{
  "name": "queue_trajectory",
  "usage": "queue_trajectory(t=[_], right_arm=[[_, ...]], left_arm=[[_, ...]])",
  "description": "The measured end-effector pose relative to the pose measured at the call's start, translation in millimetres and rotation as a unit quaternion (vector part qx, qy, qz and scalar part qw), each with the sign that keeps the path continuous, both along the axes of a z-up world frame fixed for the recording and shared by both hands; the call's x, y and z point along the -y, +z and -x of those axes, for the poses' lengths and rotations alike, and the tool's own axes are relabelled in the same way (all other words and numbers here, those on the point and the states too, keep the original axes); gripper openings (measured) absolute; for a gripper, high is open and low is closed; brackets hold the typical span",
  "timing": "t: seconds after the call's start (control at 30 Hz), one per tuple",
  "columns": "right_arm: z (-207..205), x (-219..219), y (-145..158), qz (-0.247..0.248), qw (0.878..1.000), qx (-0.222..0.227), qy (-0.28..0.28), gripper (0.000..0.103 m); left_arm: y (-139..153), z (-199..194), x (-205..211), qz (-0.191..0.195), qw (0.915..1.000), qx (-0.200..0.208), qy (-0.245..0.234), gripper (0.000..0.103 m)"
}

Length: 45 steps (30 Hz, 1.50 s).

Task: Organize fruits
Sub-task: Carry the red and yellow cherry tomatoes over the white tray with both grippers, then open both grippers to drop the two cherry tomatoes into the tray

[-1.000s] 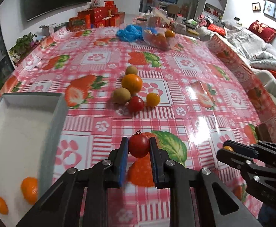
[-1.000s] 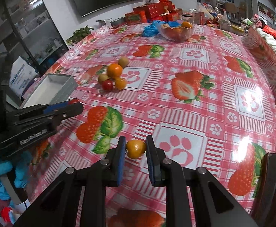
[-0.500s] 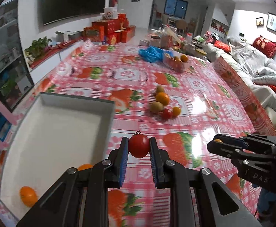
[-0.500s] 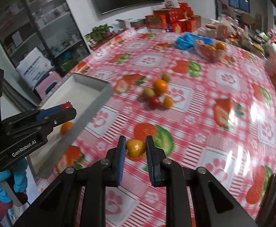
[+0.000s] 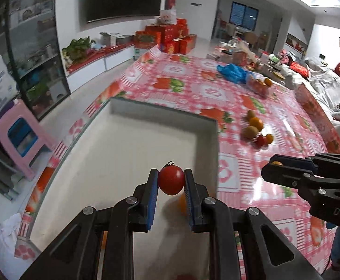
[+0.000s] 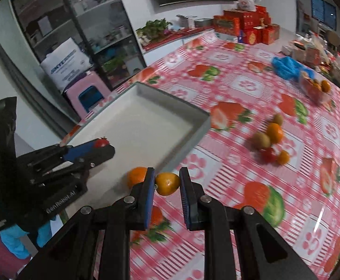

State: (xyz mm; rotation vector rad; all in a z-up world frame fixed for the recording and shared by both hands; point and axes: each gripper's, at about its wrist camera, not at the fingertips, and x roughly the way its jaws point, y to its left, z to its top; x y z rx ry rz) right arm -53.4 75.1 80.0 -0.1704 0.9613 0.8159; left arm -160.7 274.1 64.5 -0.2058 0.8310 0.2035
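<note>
Red cherry tomato pinched between the blue pads of the left gripper, held above the white tray; small yellow-orange fruit clamped in the right gripper, just over the tray's near edge, beside an orange inside; loose fruit cluster left on the strawberry tablecloth, well apart

Glossy tablecloth – matt white tray, shiny tomato.
</note>
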Motion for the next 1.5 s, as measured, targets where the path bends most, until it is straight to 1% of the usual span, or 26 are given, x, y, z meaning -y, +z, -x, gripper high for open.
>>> queue_trajectory(t=[0.33,0.57,0.77,1.07,1.13,1.17,1.2,1.23,1.27,1.3,1.33,1.37,1.4,1.47,1.5], right_arm=[[-4.4,-46.5,-13.4,0.015,1.000,-0.020,0.017,0.023],[-5.0,-69.8,-22.9,0.029,0.999,-0.025,0.027,0.023],[-10.9,-74.4,-31.2,0.033,0.998,-0.039,0.021,0.024],[-16.6,-73.8,-35.4,0.035,0.998,-0.050,0.016,0.024],[-17.5,-73.3,-34.5,0.035,0.998,-0.048,0.014,0.029],[-17.5,-72.7,-33.7,0.034,0.998,-0.048,0.013,0.037],[-17.6,-72.2,-33.1,0.034,0.998,-0.048,0.013,0.049],[-17.3,-71.8,-32.3,0.033,0.998,-0.047,0.013,0.055],[-16.7,-71.8,-31.1,0.032,0.998,-0.044,0.013,0.063],[-16.1,-71.6,-30.2,0.032,0.998,-0.043,0.014,0.066],[-15.8,-71.4,-29.3,0.031,0.999,-0.041,0.015,0.067],[-15.6,-71.1,-28.5,0.031,0.999,-0.040,0.015,0.070],[-15.7,-70.8,-28.1,0.031,0.999,-0.040,0.014,0.074],[-17.1,-68.8,-26.3,0.028,0.999,-0.041,0.010,0.079],[-17.3,-67.4,-25.1,0.024,0.999,-0.041,0.009,0.080]], left_arm=[[-17.7,8.6,-34.7,0.007,0.9994,-0.015,0.030,0.023],[-23.9,8.8,-47.5,0.014,0.9987,-0.020,0.046,0.023],[-29.2,5.9,-51.7,0.023,0.9979,-0.027,0.054,0.023],[-35.7,2.0,-49.9,0.019,0.9973,-0.042,0.057,0.023],[-37.9,1.0,-48.9,0.015,0.9970,-0.048,0.059,0.023],[-39.0,0.3,-48.4,0.014,0.9968,-0.051,0.060,0.023],[-40.0,0.0,-48.9,0.013,0.9966,-0.054,0.061,0.024],[-41.4,-0.4,-48.9,0.013,0.9962,-0.059,0.062,0.028],[-42.1,-0.2,-49.0,0.014,0.9961,-0.061,0.062,0.052],[-41.4,0.9,-48.1,0.011,0.9960,-0.059,0.066,0.069],[-38.5,3.3,-46.8,0.002,0.9960,-0.050,0.074,0.093],[-34.5,6.6,-45.1,-0.009,0.9960,-0.038,0.080,0.096],[-31.5,7.8,-43.8,-0.015,0.9961,-0.031,0.081,0.096],[-29.1,6.0,-42.7,-0.017,0.9966,-0.036,0.072,0.096],[-28.5,5.1,-42.2,-0.019,0.9965,-0.039,0.072,0.096]])
